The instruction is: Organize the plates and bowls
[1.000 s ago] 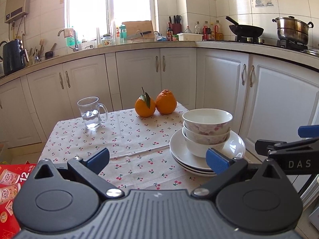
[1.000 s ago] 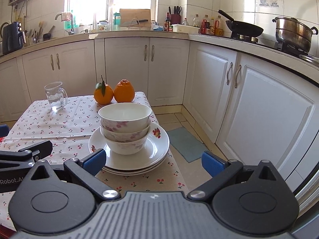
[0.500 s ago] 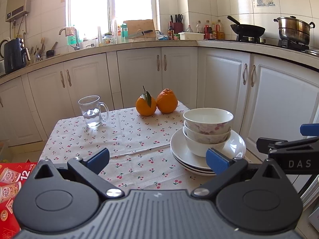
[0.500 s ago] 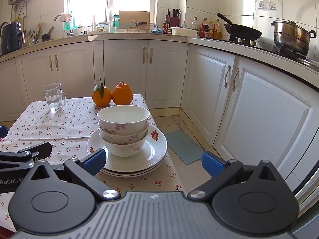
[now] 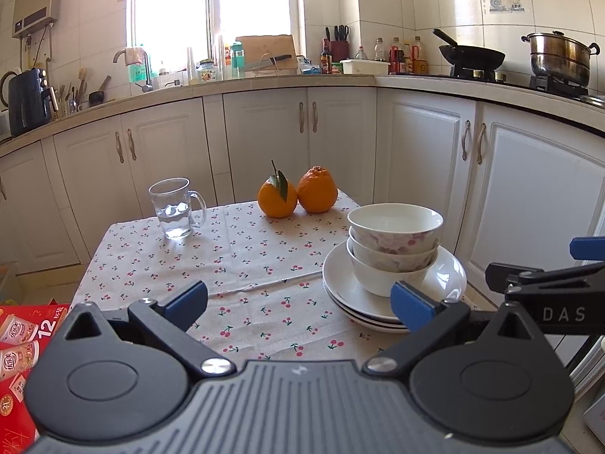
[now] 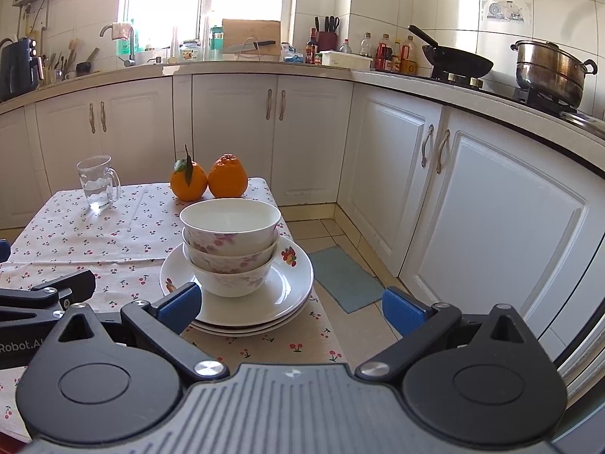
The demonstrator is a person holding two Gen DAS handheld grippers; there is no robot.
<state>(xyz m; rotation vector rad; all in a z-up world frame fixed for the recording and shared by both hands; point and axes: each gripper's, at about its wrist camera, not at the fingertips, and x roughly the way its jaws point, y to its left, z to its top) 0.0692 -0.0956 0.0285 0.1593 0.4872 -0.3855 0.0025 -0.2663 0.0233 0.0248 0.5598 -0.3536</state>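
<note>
Three white bowls with pink flowers (image 5: 393, 244) (image 6: 230, 242) sit nested on a stack of white plates (image 5: 342, 285) (image 6: 293, 278) at the right edge of a small table with a cherry-print cloth (image 5: 242, 261) (image 6: 94, 234). My left gripper (image 5: 298, 300) is open, held back from the near table edge, left of the stack. My right gripper (image 6: 289, 304) is open too, with its left fingertip (image 6: 179, 304) in front of the plates' near rim and nothing between the fingers. Each gripper shows at the edge of the other's view.
Two oranges (image 5: 297, 195) (image 6: 208, 179) and a glass mug of water (image 5: 174, 208) (image 6: 96, 185) stand at the far side of the table. White cabinets (image 6: 472, 204) lie to the right and behind. A green mat (image 6: 346, 278) is on the floor. A red box (image 5: 22, 344) sits low left.
Both grippers have drifted slightly, so the table and the stack sit a little lower and nearer in view. The jaws have stayed open and the dishes have not moved.
</note>
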